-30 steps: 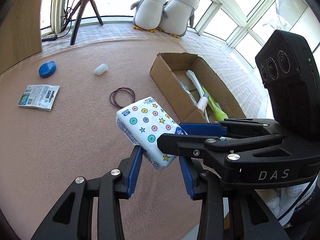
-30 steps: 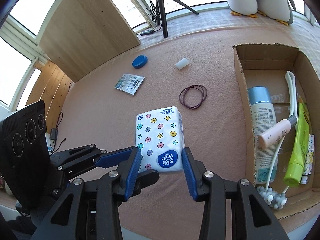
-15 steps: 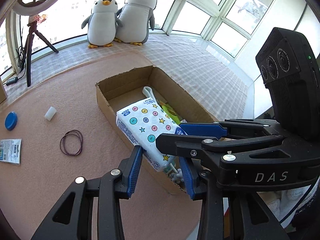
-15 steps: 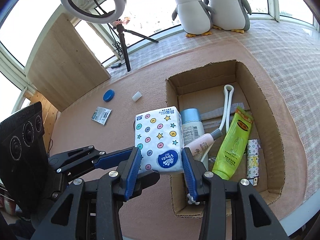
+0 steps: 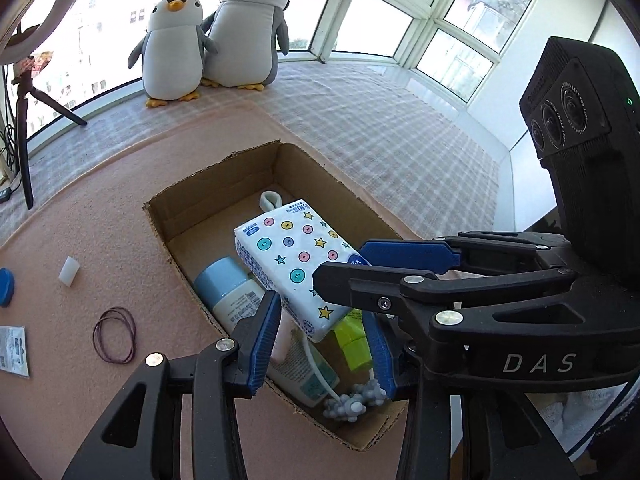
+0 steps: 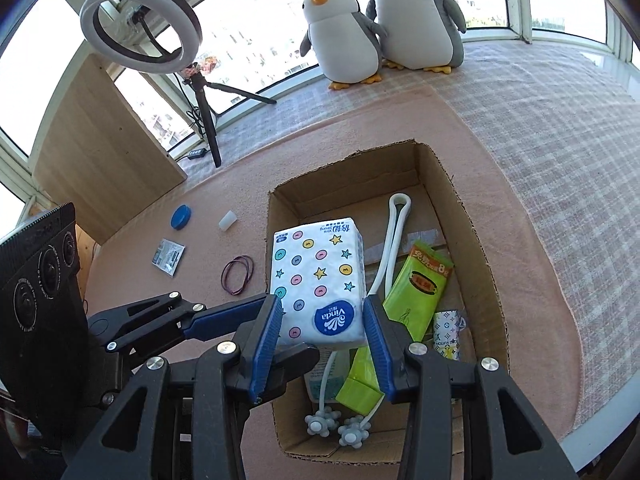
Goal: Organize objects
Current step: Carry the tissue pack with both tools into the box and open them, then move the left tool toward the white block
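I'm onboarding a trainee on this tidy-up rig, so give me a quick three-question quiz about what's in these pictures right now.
1. Which gripper's jaws clamp the tissue pack? A. left B. right C. neither
2. Fill in: the pack is held above the open ____.
3. True or false: the rubber bands lie on the pink mat, outside the cardboard box.

Key
1. B: the right gripper is shut on it.
2. cardboard box
3. True
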Action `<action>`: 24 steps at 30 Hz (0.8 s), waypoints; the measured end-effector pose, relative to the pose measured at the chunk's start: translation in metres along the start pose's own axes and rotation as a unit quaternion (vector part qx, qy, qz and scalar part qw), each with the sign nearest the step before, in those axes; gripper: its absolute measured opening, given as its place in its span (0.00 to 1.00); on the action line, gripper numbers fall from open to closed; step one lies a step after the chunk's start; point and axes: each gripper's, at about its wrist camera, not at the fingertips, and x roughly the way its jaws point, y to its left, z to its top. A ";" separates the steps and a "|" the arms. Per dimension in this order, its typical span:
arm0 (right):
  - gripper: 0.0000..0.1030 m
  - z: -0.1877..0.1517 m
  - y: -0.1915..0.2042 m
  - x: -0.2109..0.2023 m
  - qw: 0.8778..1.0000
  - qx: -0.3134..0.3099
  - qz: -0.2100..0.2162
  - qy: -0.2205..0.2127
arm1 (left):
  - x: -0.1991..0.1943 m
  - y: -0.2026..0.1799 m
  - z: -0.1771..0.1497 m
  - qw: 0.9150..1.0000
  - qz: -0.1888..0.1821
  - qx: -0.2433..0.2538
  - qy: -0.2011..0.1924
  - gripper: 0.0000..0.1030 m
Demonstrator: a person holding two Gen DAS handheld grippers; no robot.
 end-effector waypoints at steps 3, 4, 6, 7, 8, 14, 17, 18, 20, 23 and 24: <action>0.48 0.000 -0.008 0.000 1.000 0.014 -0.015 -0.009 | 0.003 0.003 -0.002 1.000 0.007 0.000 0.004 0.50; 0.49 0.000 -0.010 0.000 1.000 0.020 -0.013 -0.009 | 0.003 0.005 -0.004 1.000 0.007 -0.001 0.004 0.50; 0.49 -0.002 -0.012 0.000 1.000 0.026 -0.011 -0.008 | 0.003 0.008 -0.006 1.000 0.007 -0.001 0.006 0.50; 0.49 -0.003 -0.012 0.001 1.000 0.028 -0.010 -0.007 | 0.002 0.011 -0.008 1.000 0.007 -0.003 0.006 0.50; 0.49 -0.003 -0.011 0.002 1.000 0.030 -0.008 -0.007 | 0.001 0.013 -0.009 1.000 0.007 -0.005 0.006 0.50; 0.50 -0.013 0.002 0.001 0.999 0.036 0.002 -0.014 | -0.015 0.038 -0.022 0.999 0.015 -0.028 0.001 0.50; 0.50 -0.023 0.011 0.001 0.999 0.037 0.002 -0.022 | -0.026 0.059 -0.034 0.999 0.026 -0.047 -0.001 0.50; 0.50 -0.027 0.015 0.001 0.999 0.037 0.003 -0.023 | -0.029 0.067 -0.038 0.998 0.030 -0.055 -0.001 0.50; 0.50 -0.032 0.023 0.003 0.999 0.031 0.004 -0.021 | -0.036 0.085 -0.047 0.997 0.043 -0.070 -0.001 0.50; 0.50 -0.038 0.039 0.003 1.000 0.011 -0.005 -0.023 | -0.048 0.118 -0.059 0.993 0.063 -0.102 0.000 0.50; 0.50 -0.039 0.045 0.002 1.000 0.002 -0.007 -0.024 | -0.051 0.129 -0.062 0.991 0.069 -0.112 0.002 0.50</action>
